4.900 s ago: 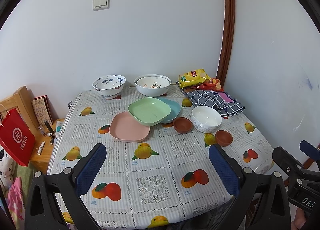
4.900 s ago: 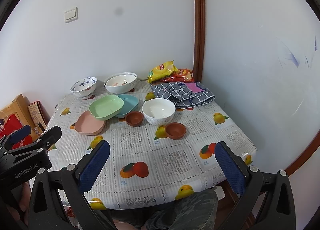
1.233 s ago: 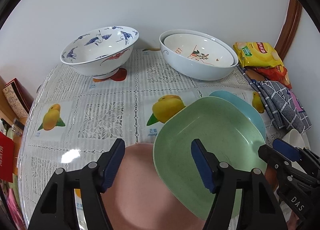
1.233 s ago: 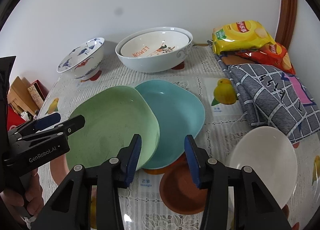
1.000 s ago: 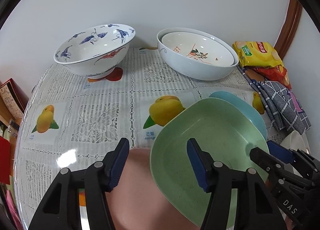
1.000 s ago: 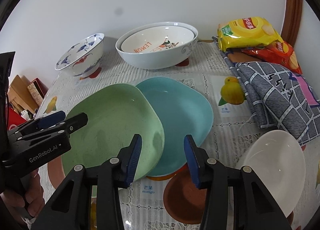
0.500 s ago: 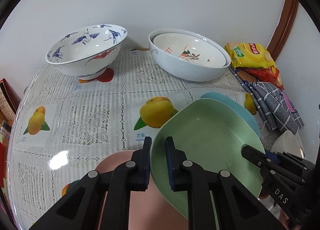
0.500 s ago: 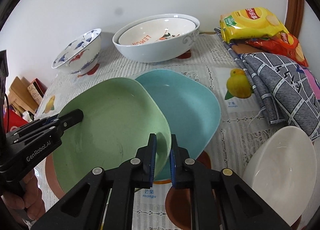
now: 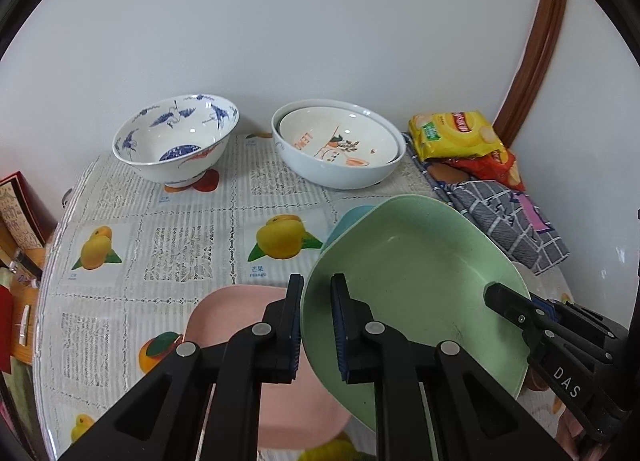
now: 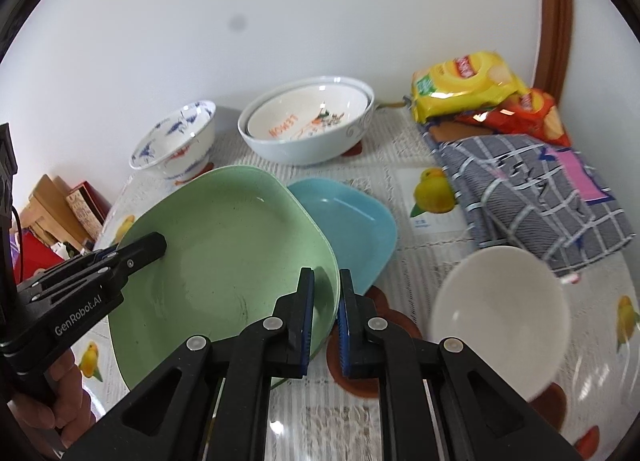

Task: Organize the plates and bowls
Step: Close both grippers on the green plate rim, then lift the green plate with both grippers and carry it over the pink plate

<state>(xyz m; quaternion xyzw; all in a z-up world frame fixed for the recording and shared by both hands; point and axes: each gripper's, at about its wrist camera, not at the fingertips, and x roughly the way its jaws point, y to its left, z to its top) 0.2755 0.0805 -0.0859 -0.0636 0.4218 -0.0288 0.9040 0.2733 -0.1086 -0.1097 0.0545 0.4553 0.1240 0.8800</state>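
Left gripper (image 9: 316, 321): clamped on the green plate's (image 9: 416, 273) left rim.
Right gripper (image 10: 326, 317): clamped on its right rim.
Plate: tilted above the tablecloth (image 9: 176, 237).

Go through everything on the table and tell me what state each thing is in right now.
Green plate: gripped at both edges, tilted.
Left claw: shut on green plate.
Right claw: shut on green plate.
Blue plate: on the table, partly under the green plate.
Pink plate: flat on the table.
Crane bowl: upright, empty.
Lemon bowl: nested in a larger bowl.
White bowl: upright, empty.
Chip bags: lying down.
Cloth: folded.
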